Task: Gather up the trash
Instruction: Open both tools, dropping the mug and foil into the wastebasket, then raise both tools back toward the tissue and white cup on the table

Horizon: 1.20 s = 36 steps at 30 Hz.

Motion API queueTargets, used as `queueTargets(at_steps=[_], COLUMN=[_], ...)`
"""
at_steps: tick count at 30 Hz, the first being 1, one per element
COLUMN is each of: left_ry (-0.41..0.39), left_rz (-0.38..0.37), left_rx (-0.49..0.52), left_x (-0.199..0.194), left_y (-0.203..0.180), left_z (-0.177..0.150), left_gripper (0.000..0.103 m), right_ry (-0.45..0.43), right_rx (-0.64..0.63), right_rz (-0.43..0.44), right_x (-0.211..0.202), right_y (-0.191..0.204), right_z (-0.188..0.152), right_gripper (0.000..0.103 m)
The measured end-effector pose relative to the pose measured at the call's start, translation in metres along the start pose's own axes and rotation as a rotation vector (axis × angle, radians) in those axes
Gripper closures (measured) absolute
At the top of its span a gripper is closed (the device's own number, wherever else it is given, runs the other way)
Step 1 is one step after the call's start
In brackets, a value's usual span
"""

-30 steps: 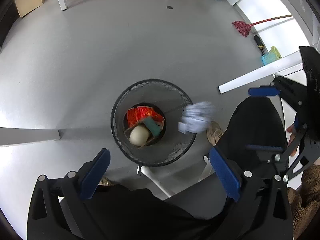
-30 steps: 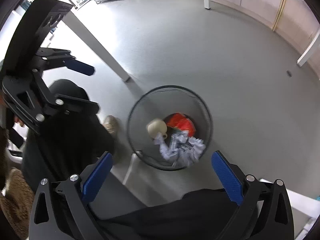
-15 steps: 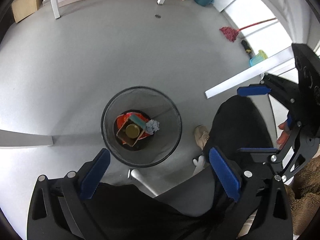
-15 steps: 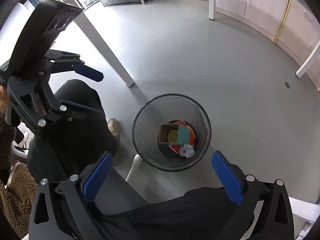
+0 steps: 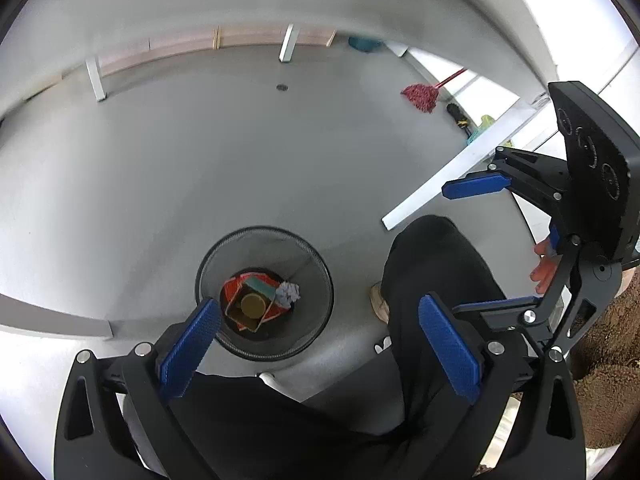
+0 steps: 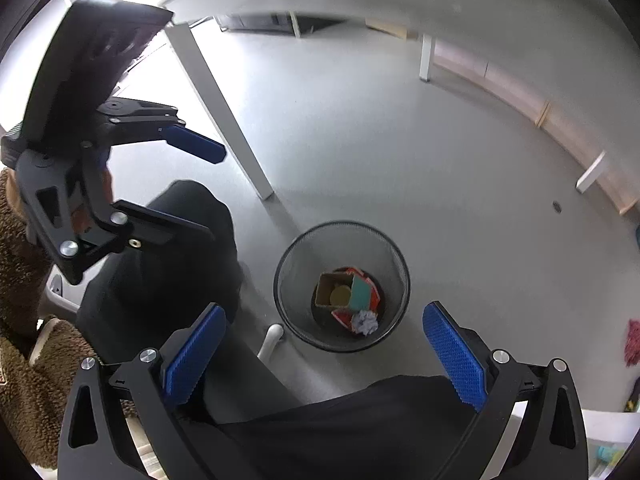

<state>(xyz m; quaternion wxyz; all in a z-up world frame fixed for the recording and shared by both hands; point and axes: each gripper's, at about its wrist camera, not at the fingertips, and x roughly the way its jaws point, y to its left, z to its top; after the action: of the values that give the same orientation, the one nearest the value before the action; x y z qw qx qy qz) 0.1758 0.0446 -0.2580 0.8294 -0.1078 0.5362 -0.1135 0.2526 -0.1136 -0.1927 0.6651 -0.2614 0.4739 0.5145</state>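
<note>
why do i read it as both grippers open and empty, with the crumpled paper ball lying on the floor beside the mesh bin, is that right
Not quite. The crumpled paper ball lies inside the mesh bin, on top of the other trash, not on the floor beside it; the right wrist view shows this plainly. The rest holds: the left gripper and the right gripper are both open and empty.

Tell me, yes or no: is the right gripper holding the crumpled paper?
No, the right gripper is open and empty; the paper lies in the bin.
</note>
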Motion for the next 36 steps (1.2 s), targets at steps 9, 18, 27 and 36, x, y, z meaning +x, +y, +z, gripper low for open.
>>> queueTargets(at_steps=[9,18,27,36], left_ry=[-0.071,-0.229,-0.364,-0.468], left_rz=[-0.041,-0.038,0.028,0.133], left_rx=[0.074,0.210,0.185,0.231], left_x=[-0.030,-0.101,-0.146,-0.169], left_y=[-0.024,-0.056,-0.043,-0.037], left_z=[0.001,0.004,0.024,0.064], left_gripper=[0.004,0.004,0.004,0.004], right_ry=[-0.077,-0.183,-0.294,-0.339], right_rx=[-0.012,-0.036,-0.012,-0.009], right_rz=[0.036,0.027,0.013,-0.059], right_x=[-0.044,-0.098,-0.143,-0.179], right_y=[-0.001,-0.002,-0.015,-0.038], right_z=[0.001,-0.002,-0.004,0.011], right_gripper=[0.003,0.003,0.003,0.003])
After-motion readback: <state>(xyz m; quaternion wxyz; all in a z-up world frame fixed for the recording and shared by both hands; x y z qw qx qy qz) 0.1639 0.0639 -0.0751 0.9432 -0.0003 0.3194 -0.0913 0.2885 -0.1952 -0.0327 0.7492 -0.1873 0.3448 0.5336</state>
